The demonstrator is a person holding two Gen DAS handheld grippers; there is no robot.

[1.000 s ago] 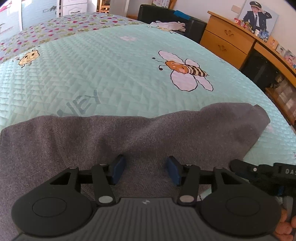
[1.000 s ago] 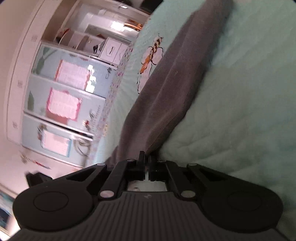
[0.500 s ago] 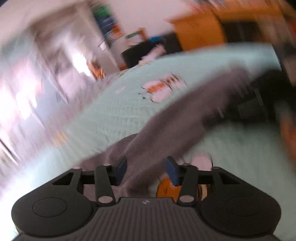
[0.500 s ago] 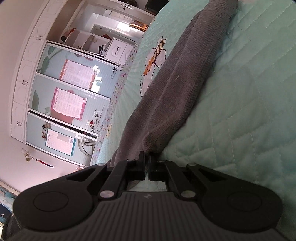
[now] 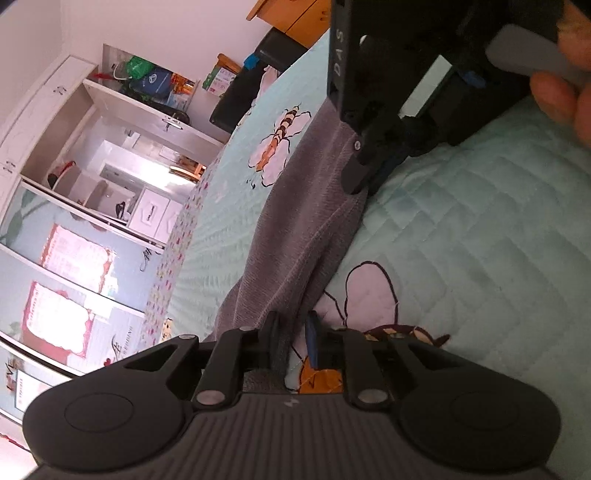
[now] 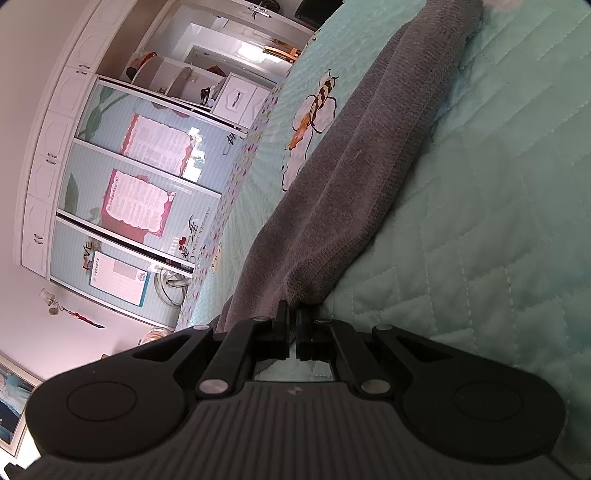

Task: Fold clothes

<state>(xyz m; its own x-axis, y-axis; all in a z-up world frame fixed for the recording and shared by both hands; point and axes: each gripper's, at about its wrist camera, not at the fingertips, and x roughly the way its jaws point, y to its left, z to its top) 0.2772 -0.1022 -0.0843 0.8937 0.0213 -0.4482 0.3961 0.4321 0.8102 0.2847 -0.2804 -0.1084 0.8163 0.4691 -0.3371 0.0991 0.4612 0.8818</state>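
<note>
A grey knit garment point(image 5: 306, 206) lies as a long folded band on the mint quilt point(image 5: 480, 258). My left gripper point(image 5: 293, 328) sits at its near end. The jaws are narrowed but still apart; the cloth's edge lies against the left finger and quilt shows in the rest of the gap. Further along the band, my right gripper point(image 5: 364, 184) pinches the garment's edge, with a person's hand point(image 5: 565, 96) behind it. In the right wrist view the right gripper point(image 6: 292, 314) is shut on the hem of the grey garment point(image 6: 362, 155), which stretches away to the upper right.
The quilt carries bee pictures point(image 5: 277, 147) and covers the whole bed. Beyond the far side stands a white wardrobe with sliding doors point(image 6: 147, 177). A black chair point(image 5: 243, 103) and a wooden dresser point(image 5: 291, 14) stand past the head of the bed.
My left gripper swung from above the spread garment down to its near end, rolled sideways, and its jaws narrowed a lot. The right gripper stayed shut on the hem and barely moved.
</note>
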